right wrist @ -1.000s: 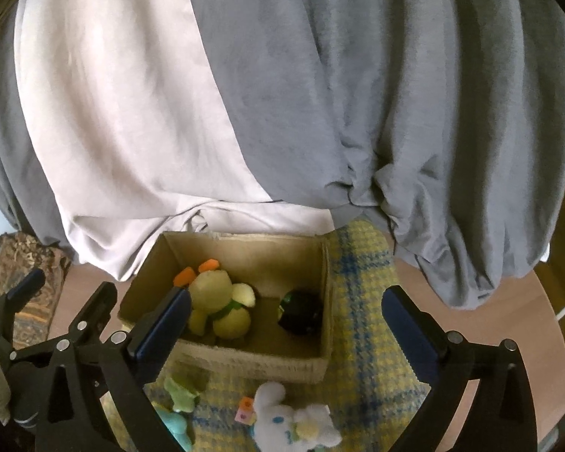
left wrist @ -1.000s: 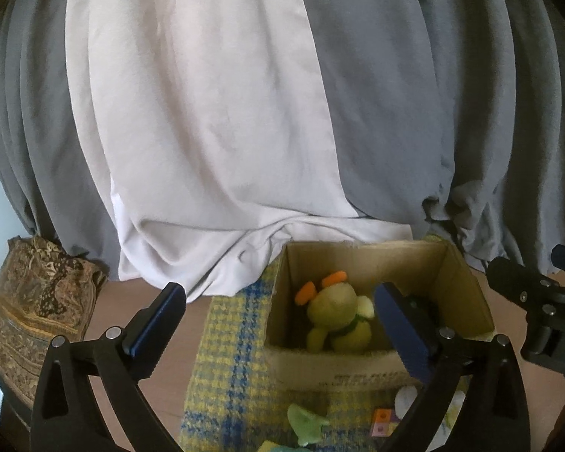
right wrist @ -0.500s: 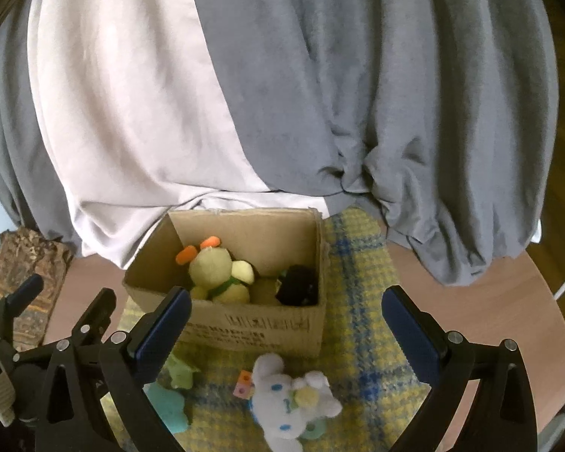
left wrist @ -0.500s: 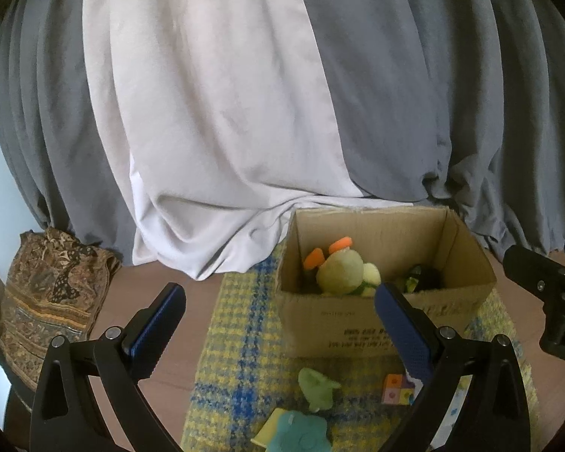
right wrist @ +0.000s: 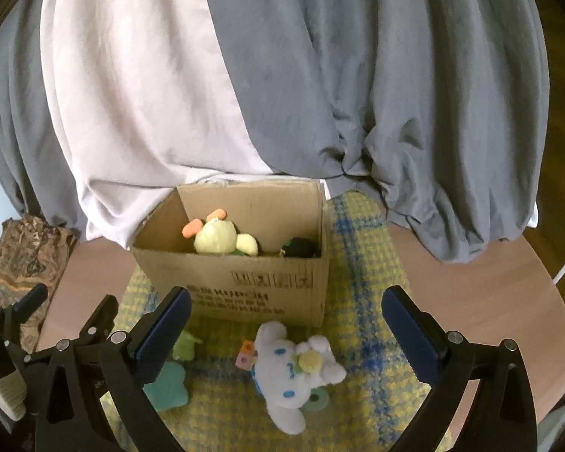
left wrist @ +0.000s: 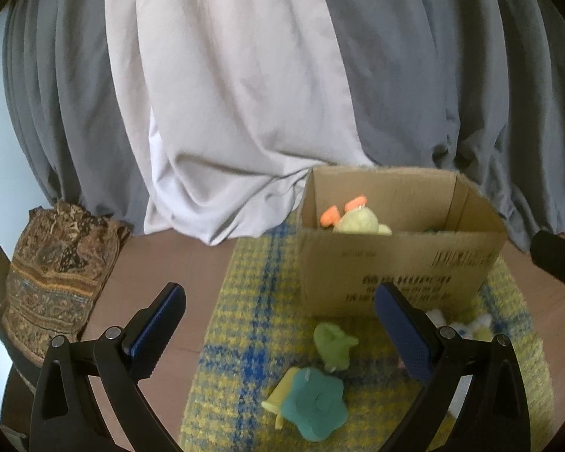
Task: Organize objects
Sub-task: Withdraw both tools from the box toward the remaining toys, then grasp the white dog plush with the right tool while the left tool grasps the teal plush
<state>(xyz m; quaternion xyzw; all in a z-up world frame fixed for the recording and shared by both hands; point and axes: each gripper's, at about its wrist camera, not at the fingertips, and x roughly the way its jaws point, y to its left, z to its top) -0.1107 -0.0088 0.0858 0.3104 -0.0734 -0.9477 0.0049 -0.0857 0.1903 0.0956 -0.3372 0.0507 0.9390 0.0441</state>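
A cardboard box stands on a yellow and blue plaid mat. Inside it lie a yellow plush with orange ears and a dark toy. In front of the box lie a white plush dog, a small coloured cube, a light green toy and a teal star-shaped toy. My left gripper is open and empty above the green and teal toys. My right gripper is open and empty above the white plush.
Grey and white curtains hang behind the box. A patterned brown cushion lies at the left on the wooden floor. The floor also shows at the right.
Both grippers have drawn back and lowered. The box now shows its front wall, and the toys on the mat in front have come into view between the fingers.
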